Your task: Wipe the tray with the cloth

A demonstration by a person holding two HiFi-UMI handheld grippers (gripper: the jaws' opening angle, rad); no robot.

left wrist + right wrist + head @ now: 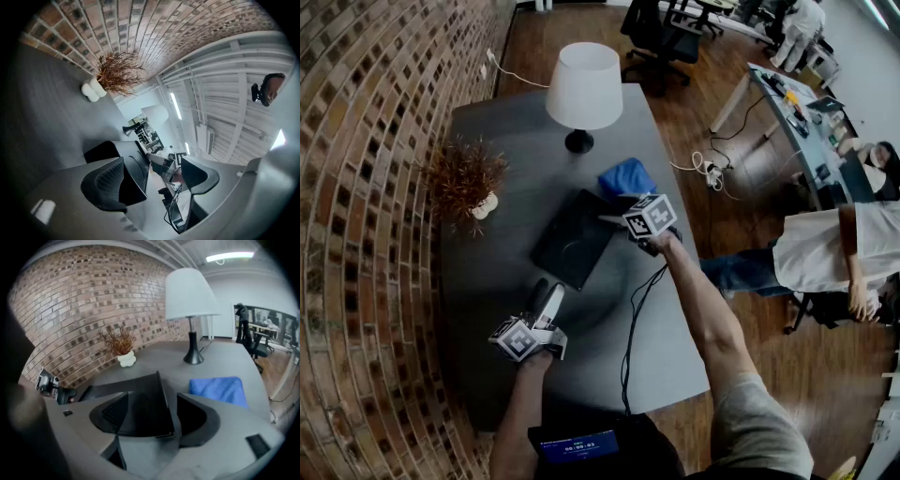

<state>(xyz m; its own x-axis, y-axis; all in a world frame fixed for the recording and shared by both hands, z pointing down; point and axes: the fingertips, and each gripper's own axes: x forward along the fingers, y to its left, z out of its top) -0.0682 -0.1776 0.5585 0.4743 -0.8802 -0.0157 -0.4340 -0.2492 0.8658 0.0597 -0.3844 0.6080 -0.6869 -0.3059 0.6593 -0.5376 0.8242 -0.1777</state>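
Mid-table, tray (574,239): lies flat on the table (516,141); long axis runs oblique to the table's edges, one short end toward the cloth and lamp (584,89), the other toward the near edge.
Cloth (626,178): sits folded just beside the tray's far end, close to the right edge; not gripped, likely parked there within reach for pick-up.
Right gripper (617,221): jaws wide apart, a tray corner between them but not pressed; probably lining up for the cloth or for steadying the tray.
Left gripper (546,302): jaws apart, empty; hangs near the tray's near end, seemingly placed to hold it steady during wiping.
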